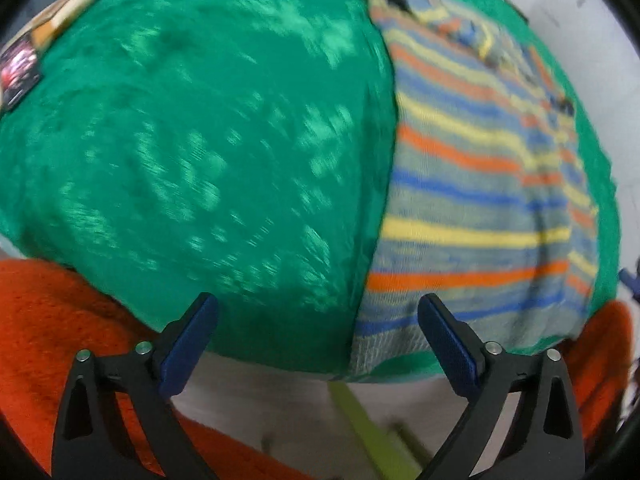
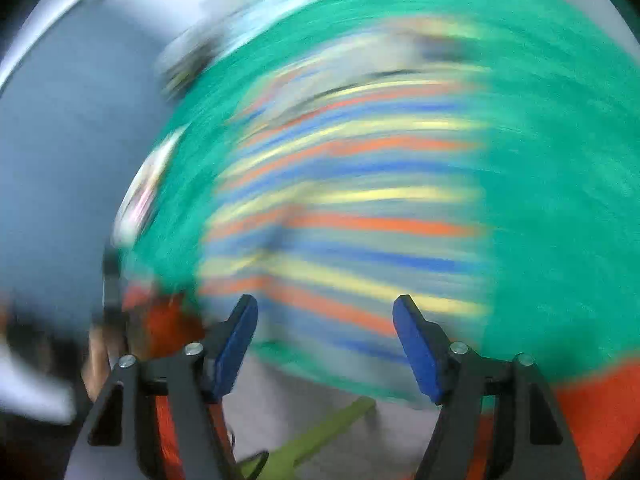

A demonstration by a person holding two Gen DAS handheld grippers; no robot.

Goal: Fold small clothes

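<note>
We find the striped garment (image 1: 472,200) lying flat on a green cloth (image 1: 192,140) that covers the desk, its ribbed hem at the near edge of that cloth. The left tongs (image 1: 318,344) stand wide apart with nothing between the pads, poised over the hem's left corner. The right tongs (image 2: 325,344) are also apart and empty above the same garment; that view is badly smeared, so finer detail cannot be told. We judge the garment a light, soft knit, limp and unlikely to slip on the nap beneath. The hem corners look the soundest places to pinch. No containers are visible. An orange cloth (image 1: 60,320) lies at the near margin, apparently beneath the green.
</note>
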